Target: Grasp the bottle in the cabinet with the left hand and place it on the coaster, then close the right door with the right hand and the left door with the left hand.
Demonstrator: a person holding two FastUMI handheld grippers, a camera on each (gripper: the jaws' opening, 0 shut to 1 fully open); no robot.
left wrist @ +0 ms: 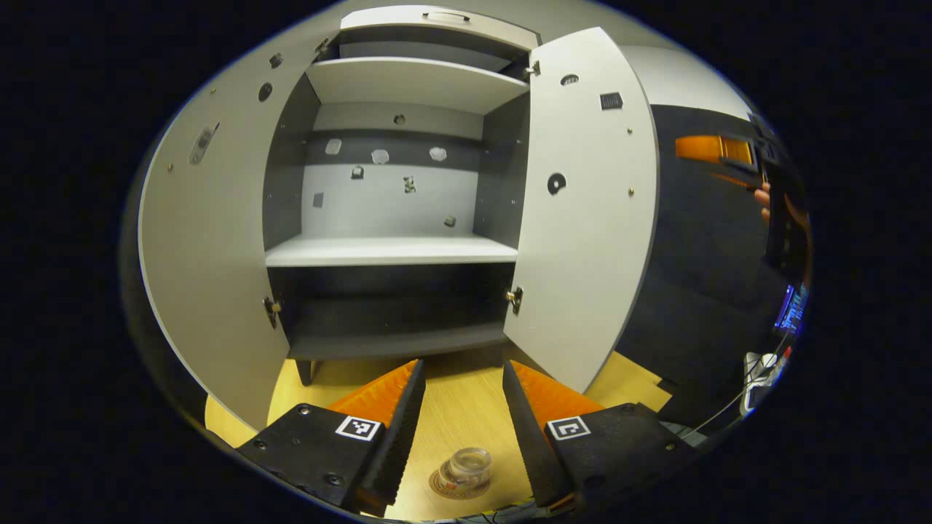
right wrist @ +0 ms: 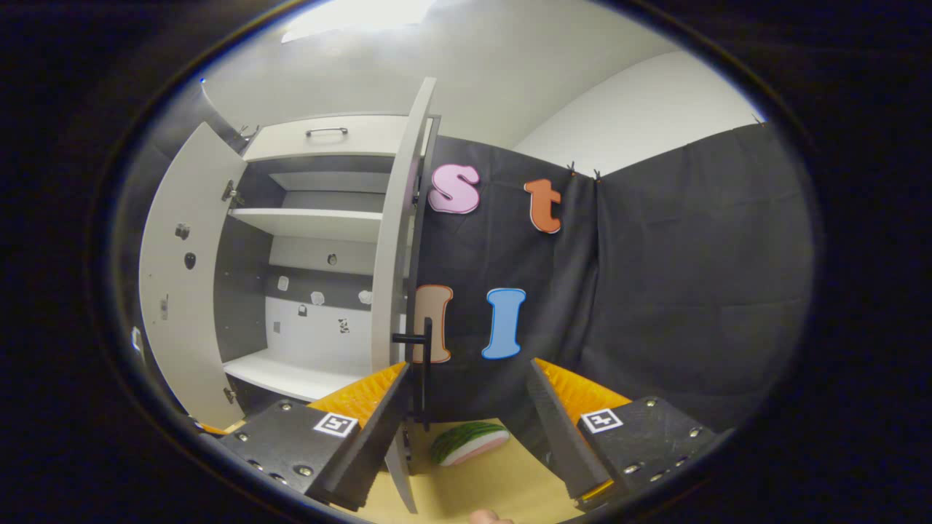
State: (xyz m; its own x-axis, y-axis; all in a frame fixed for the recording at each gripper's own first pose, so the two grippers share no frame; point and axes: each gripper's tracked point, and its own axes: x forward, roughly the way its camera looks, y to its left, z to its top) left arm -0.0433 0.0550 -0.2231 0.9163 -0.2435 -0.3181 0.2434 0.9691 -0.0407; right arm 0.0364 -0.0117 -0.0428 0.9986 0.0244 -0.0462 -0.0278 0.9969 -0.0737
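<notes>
In the left gripper view, your left gripper [left wrist: 464, 393] hung with its fingers spread wide and nothing between them. Just below the gap between the fingertips, close to the near edge of the wooden tabletop [left wrist: 459, 407], the bottle [left wrist: 470, 467] stood upright on the coaster [left wrist: 457, 486], apart from both fingers. Ahead of the fingertips the cabinet [left wrist: 397, 251] stood with both doors swung out: the left door [left wrist: 211, 255] rose beyond your left finger, the right door [left wrist: 582, 218] beyond your right finger. The shelves [left wrist: 389, 249] between them held no bottle. Far off past the right finger, at the edge of the view, your other hand [left wrist: 764, 202] held the second gripper, too blurred and small to judge its fingers.

In the right gripper view, your right gripper [right wrist: 466, 397] also had its fingers wide apart, holding nothing. The right door [right wrist: 397, 255] stood edge-on just above your left fingertip, its dark handle [right wrist: 422, 371] just beside that tip but not between the fingers. Whether the finger touched the door you could not tell. Farther beyond the left finger lay the open cabinet interior and the left door [right wrist: 182, 291]. Between the fingers, lower down on the tabletop [right wrist: 495, 480], lay a watermelon slice [right wrist: 467, 442].
</notes>
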